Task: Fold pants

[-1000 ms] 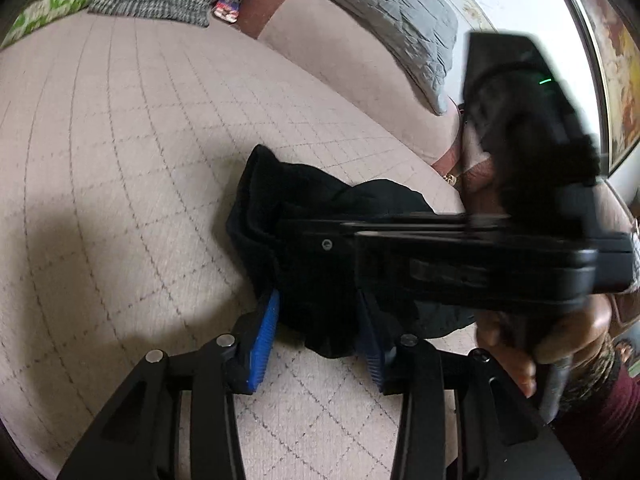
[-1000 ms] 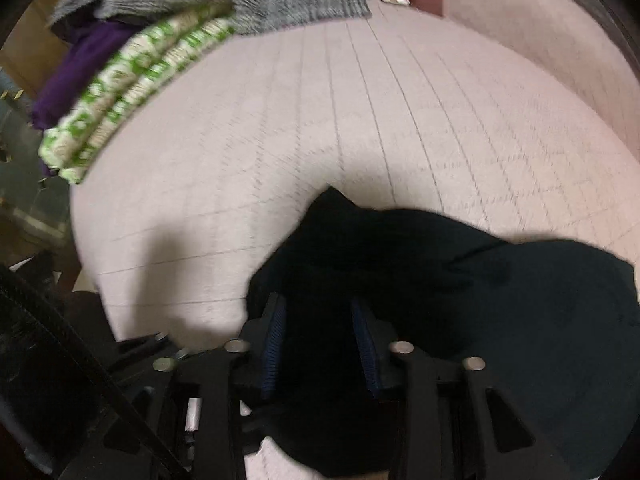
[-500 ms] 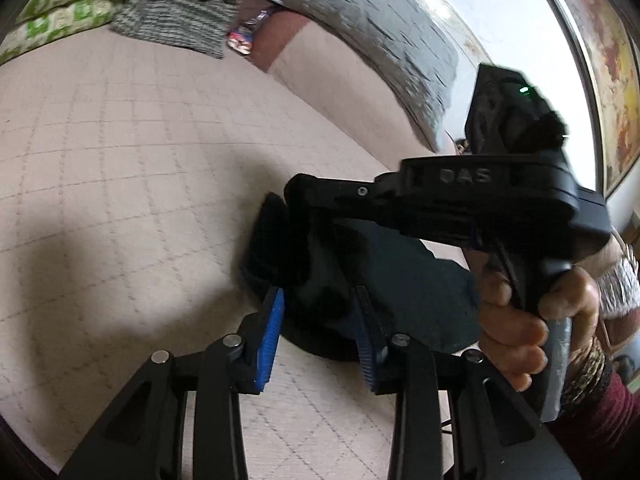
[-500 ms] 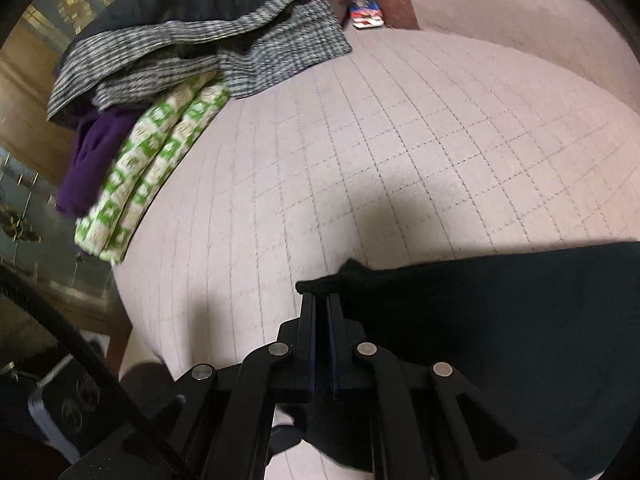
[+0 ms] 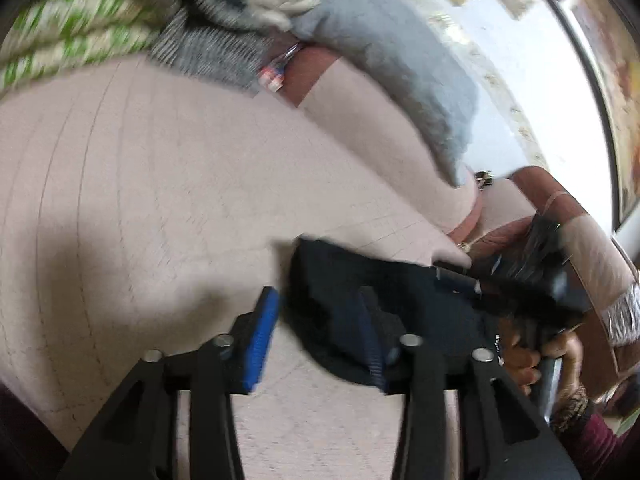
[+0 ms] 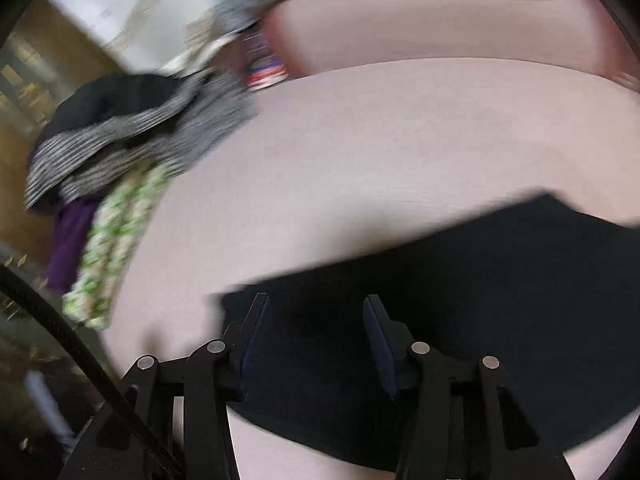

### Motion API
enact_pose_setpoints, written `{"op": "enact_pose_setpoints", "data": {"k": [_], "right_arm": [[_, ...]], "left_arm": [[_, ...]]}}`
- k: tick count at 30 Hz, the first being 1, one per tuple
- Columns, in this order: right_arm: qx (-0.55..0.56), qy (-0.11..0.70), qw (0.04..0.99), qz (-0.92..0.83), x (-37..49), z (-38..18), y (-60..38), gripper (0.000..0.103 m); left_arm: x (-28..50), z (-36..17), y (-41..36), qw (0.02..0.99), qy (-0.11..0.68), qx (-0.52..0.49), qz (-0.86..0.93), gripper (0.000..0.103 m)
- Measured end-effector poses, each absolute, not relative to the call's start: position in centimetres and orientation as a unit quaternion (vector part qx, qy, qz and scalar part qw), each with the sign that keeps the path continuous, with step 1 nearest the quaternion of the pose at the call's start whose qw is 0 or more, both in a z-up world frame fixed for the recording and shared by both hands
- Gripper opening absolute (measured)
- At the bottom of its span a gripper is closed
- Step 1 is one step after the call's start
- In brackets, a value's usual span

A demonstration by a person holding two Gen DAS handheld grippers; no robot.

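Observation:
The black pants [image 5: 384, 304] lie in a folded bundle on the pale quilted sofa seat [image 5: 160, 184]. My left gripper [image 5: 316, 328] is open just above the bundle's near left corner, with its blue pads [image 5: 262, 340] apart. The right gripper body [image 5: 536, 296] shows in the left wrist view, held by a hand at the bundle's right end. In the right wrist view the pants [image 6: 500, 300] fill the lower right, and my right gripper [image 6: 316, 332] is open over their near edge. Both views are motion-blurred.
A pile of folded clothes, green-patterned [image 6: 116, 248], grey checked [image 6: 132, 148] and purple, lies at the far left of the seat. A grey cushion [image 5: 400, 80] leans on the sofa back. A small red-and-white packet [image 5: 272, 76] sits by the backrest.
My right gripper, shut on the pants' edge half a second ago, has opened and let go. Both cameras have tilted upward; the left gripper stays open.

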State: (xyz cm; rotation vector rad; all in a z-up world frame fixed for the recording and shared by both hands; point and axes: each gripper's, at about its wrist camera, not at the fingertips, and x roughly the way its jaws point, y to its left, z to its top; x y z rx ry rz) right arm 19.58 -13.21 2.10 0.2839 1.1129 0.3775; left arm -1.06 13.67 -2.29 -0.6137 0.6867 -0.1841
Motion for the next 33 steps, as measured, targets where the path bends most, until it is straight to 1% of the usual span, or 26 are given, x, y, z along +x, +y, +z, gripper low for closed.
{"op": "enact_pose_setpoints", "data": {"k": [1, 2, 3, 5, 6, 7, 8, 9, 11, 12, 13, 14, 17, 21, 23, 24, 25, 28, 31, 33], "right_arm": [[0.137, 0.527, 0.825, 0.148, 19.3, 1.5, -15.9, 0.051], [0.143, 0.532, 0.828, 0.108, 18.9, 0.6, -19.2, 0.051], [0.147, 0.534, 0.829, 0.076, 18.4, -0.1, -21.9, 0.051], [0.173, 0.538, 0.825, 0.002, 17.0, -1.6, -28.7, 0.051], [0.2, 0.53, 0.823, -0.038, 15.6, -2.1, -32.7, 0.042], [0.224, 0.517, 0.825, -0.048, 14.5, -2.2, -35.3, 0.021], [0.253, 0.506, 0.823, -0.052, 13.4, -2.3, -37.7, 0.01], [0.282, 0.499, 0.817, -0.062, 12.3, -2.4, -40.0, 0.009], [0.281, 0.484, 0.816, -0.146, 10.1, -1.7, -43.4, 0.009], [0.29, 0.477, 0.814, -0.161, 9.3, -1.3, -44.7, 0.019], [0.291, 0.471, 0.814, -0.175, 8.8, -0.8, -45.1, 0.025], [0.286, 0.463, 0.819, -0.181, 8.7, -0.1, -45.1, 0.025], [0.265, 0.45, 0.846, -0.111, 10.0, 2.5, -42.0, 0.025], [0.208, 0.458, 0.864, 0.013, 15.3, 4.3, -33.4, 0.026], [0.181, 0.468, 0.864, 0.046, 17.3, 3.7, -28.7, 0.035], [0.154, 0.477, 0.863, 0.061, 19.2, 3.2, -26.0, 0.047], [0.137, 0.482, 0.863, 0.065, 20.3, 2.7, -24.6, 0.053], [0.072, 0.496, 0.864, 0.049, 23.9, 0.4, -21.0, 0.053], [0.05, 0.522, 0.85, 0.055, 27.7, -1.6, -19.3, 0.053], [0.034, 0.544, 0.836, 0.068, 28.5, -3.1, -18.9, 0.053]], "left_arm": [[-1.1, -1.2, 12.7, 0.903, 0.318, -0.274, -0.095, 0.062], [-1.2, -0.4, 11.8, 0.91, 0.311, -0.256, -0.102, 0.072], [-1.0, 0.3, 10.4, 0.916, 0.308, -0.232, -0.114, 0.074], [0.0, 0.5, 8.5, 0.914, 0.321, -0.209, -0.133, 0.074], [1.0, 0.4, 7.3, 0.91, 0.335, -0.196, -0.147, 0.074], [1.6, 0.2, 6.7, 0.908, 0.345, -0.185, -0.151, 0.074], [2.4, -0.2, 6.3, 0.907, 0.354, -0.173, -0.15, 0.074], [3.5, -0.9, 5.6, 0.903, 0.37, -0.158, -0.148, 0.074], [4.8, -2.2, 5.3, 0.893, 0.401, -0.147, -0.141, 0.074], [5.0, -3.1, 5.2, 0.886, 0.421, -0.144, -0.13, 0.074], [5.3, -4.3, 5.4, 0.876, 0.441, -0.151, -0.123, 0.074], [5.2, -5.0, 5.6, 0.87, 0.449, -0.16, -0.123, 0.074], [4.6, -5.5, 5.5, 0.879, 0.436, -0.148, -0.124, 0.074], [4.0, -5.7, 4.9, 0.889, 0.428, -0.118, -0.114, 0.074], [3.7, -5.8, 4.5, 0.894, 0.423, -0.101, -0.112, 0.074], [3.5, -5.8, 4.2, 0.897, 0.418, -0.088, -0.111, 0.074], [3.4, -5.9, 4.1, 0.899, 0.415, -0.081, -0.112, 0.074], [3.4, -5.9, 3.8, 0.904, 0.406, -0.076, -0.112, 0.074], [3.4, -5.9, 3.9, 0.905, 0.401, -0.082, -0.115, 0.077], [3.5, -5.9, 4.0, 0.905, 0.399, -0.088, -0.119, 0.08]]}}
